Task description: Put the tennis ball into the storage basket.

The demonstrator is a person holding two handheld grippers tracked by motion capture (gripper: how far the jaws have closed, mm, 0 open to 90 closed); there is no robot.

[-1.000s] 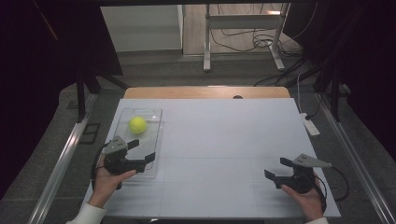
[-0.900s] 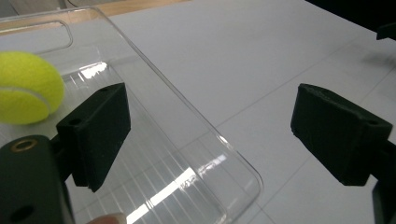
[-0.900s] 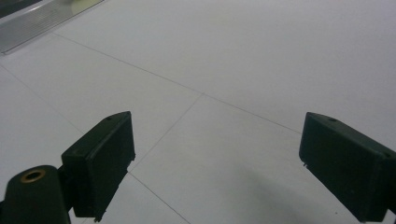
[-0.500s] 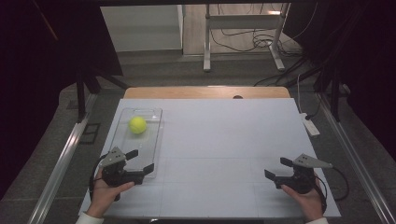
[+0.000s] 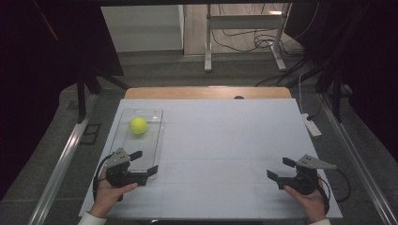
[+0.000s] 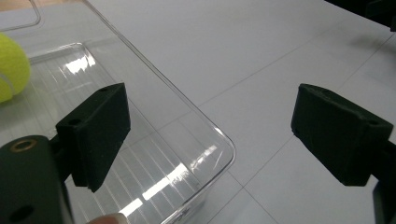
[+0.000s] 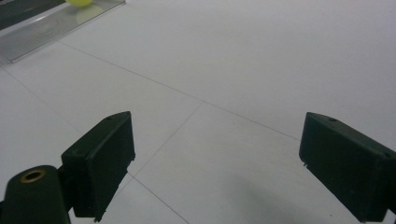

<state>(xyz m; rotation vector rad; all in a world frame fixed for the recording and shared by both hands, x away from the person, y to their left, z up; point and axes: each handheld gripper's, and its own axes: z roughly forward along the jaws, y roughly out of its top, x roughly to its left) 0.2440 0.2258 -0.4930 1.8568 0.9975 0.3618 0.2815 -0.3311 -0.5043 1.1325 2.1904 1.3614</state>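
A yellow tennis ball [image 5: 138, 125] lies in a clear plastic tray [image 5: 152, 140] at the table's left. In the left gripper view the ball [image 6: 10, 70] peeks in at the left edge and the tray's near corner [image 6: 219, 144] lies between the jaws. My left gripper [image 5: 144, 162] is open at the tray's near end, with nothing between its pads [image 6: 100, 130]. My right gripper [image 5: 280, 168] stands open over bare white table near the front right, and its own view shows the tray [image 7: 46, 28] far off at top left.
The white table top [image 5: 220, 140] has a wooden strip along its far edge. A small white device [image 5: 311, 125] lies at the right edge. Metal rails run along both sides, with a stand and cables on the floor beyond.
My left gripper has drawn back toward the table's front edge, from over the tray's near part to its near end. The right gripper has not moved.
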